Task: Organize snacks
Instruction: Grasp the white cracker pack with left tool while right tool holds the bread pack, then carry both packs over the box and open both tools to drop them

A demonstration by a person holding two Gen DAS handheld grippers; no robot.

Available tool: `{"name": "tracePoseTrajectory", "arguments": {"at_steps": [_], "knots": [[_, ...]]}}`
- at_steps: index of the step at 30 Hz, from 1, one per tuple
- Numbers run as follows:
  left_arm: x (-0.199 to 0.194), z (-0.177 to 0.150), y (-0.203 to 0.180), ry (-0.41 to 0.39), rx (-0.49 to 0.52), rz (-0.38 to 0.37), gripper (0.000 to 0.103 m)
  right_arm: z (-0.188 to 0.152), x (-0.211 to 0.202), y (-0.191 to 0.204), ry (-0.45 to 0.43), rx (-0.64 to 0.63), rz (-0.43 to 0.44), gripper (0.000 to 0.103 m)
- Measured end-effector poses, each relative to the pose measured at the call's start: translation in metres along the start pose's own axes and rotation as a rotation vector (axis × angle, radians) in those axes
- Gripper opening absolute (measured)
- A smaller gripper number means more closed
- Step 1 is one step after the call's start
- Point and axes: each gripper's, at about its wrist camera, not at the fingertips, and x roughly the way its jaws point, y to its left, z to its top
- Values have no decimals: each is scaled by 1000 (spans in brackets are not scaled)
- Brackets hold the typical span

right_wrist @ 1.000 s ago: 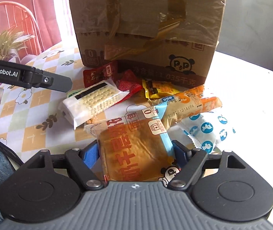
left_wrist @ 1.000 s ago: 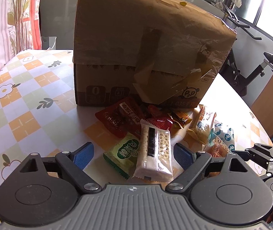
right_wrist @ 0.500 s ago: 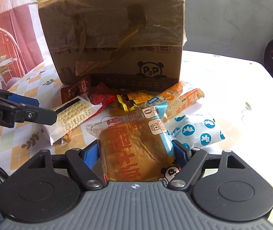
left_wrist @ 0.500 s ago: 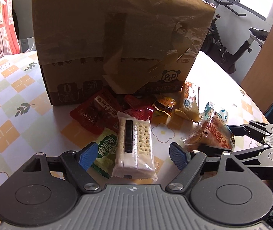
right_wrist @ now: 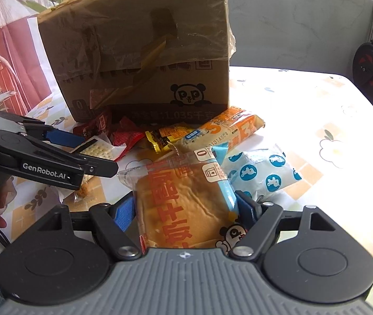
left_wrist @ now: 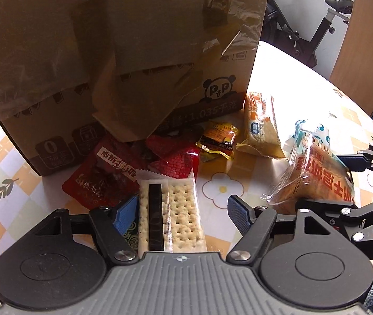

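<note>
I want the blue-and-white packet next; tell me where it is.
In the right wrist view the blue-and-white packet lies flat on the table, right of the toast pack, just below the orange bar before the box.

Sunlight glare whitens table (right_wrist: 304,99); box (left_wrist: 107,52) face shadowed; fisheye edges bent.

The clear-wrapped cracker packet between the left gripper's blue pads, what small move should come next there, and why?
Probably finish closing the left gripper on the clear-wrapped cracker packet. Its jaws have just been closing with the packet between them; one blue pad is at its edge, the other stands apart. The right gripper already holds the orange bread packet.
</note>
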Motion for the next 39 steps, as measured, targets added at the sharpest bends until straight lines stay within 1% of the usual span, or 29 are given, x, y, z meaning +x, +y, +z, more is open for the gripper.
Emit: {"name": "tracePoseTrajectory", "arguments": {"at_steps": [2, 3, 4, 5, 8, 12, 16, 20, 23, 27, 33, 35, 39], "knots": [[-1, -5, -4, -20, 25, 6, 72, 0, 1, 0, 5, -2, -1, 79], [-3, -7, -3, -28, 22, 0, 60, 0, 3, 0, 7, -1, -1, 79], [-6, -8, 2, -34, -6, -11, 50, 0, 3, 0, 8, 0, -1, 79], [-9, -9, 7, -35, -37, -29, 49, 0, 4, 0, 10, 2, -2, 79], [-20, -17, 18, -74, -76, -13, 49, 1, 5, 0, 12, 3, -1, 79], [-33, -26, 31, -102, -135, -5, 49, 1, 7, 2, 17, -2, 11, 79], [-45, -29, 32, -131, -149, 3, 49, 1, 10, 7, 24, -15, 32, 79], [-49, -30, 29, -129, -148, -27, 49, 3, 14, 14, 37, -29, 44, 78], [-51, -32, 27, -130, -132, -46, 49, 3, 14, 15, 39, -18, 55, 78], [-56, -33, 26, -152, -131, -46, 49, 7, 10, 13, 44, 21, 94, 77], [-70, -30, 31, -207, -144, -19, 49, 26, -5, 24, -14, -6, 130, 77], [-80, -25, 35, -238, -131, -3, 49, 34, -11, 27, -34, -9, 138, 77], [-107, -6, 43, -319, -103, -2, 49, 59, -25, 33, -89, -45, 146, 77]]}}
